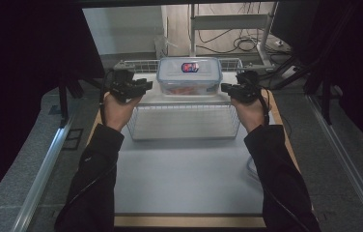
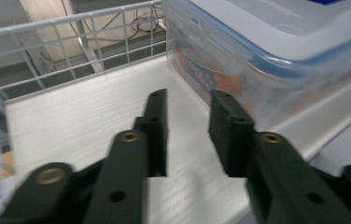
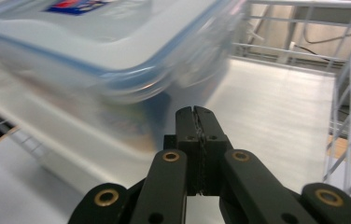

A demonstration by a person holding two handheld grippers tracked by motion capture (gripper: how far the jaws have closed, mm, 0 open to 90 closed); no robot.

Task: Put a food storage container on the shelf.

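Inside the wire basket [image 1: 136,126], toward its back, sits the lidded plastic box [image 1: 189,75]. Left gripper [image 1: 143,86] just beside box's left end, jaws apart w/ nothing between. Right gripper [image 1: 225,88] near box's right end, jaws pressed together, empty. Neither touches the box

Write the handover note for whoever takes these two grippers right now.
Left gripper: fingers parted, nothing between them, just beside the clear lidded container.
Right gripper: fingers shut, empty, at the container's other side.
Container sits, lid on, in the wire basket at the table's far end.
Done: both grippers brought up to it.
Left: no grip taken yet; likely grasp and lift it out.
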